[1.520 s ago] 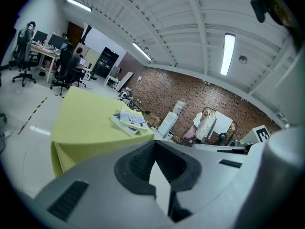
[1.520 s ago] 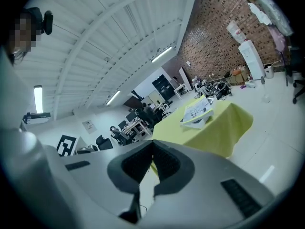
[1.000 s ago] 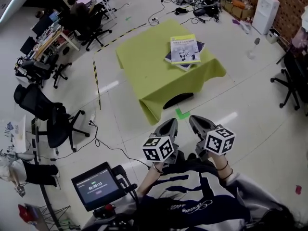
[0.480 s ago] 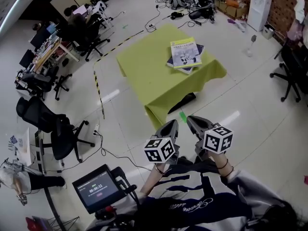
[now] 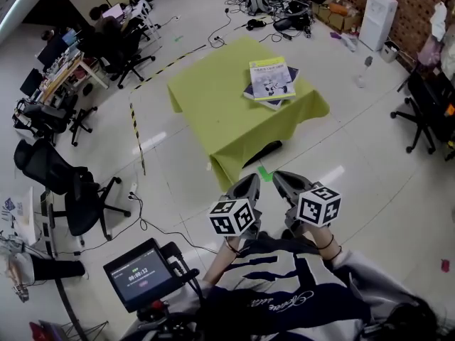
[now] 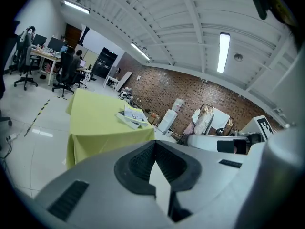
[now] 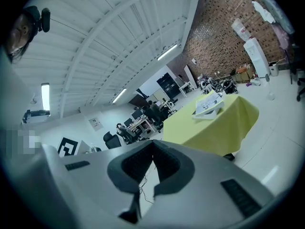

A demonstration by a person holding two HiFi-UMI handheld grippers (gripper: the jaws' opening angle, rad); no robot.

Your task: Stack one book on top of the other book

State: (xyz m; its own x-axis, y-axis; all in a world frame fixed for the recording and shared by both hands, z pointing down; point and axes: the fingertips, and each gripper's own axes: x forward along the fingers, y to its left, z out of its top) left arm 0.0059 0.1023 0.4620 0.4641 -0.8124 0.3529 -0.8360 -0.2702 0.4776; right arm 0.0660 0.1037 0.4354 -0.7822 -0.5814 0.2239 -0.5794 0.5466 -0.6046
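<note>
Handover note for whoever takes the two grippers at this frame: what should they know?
Left gripper: jaws shut, empty.
Right gripper: jaws shut, empty.
Both held near the person's body, short of the lime-green cloth-covered table.
The yellow-green paperback book lies on the dark blue book toward the table's far right side.
Done: stack made.
Left: nothing apparent, bar squaring the slightly offset books.

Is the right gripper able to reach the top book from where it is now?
Probably not yet. The right gripper, jaws shut, is held close to the person's body, and a stretch of floor lies between it and the green table where the top book rests. Nothing blocks the way.
</note>
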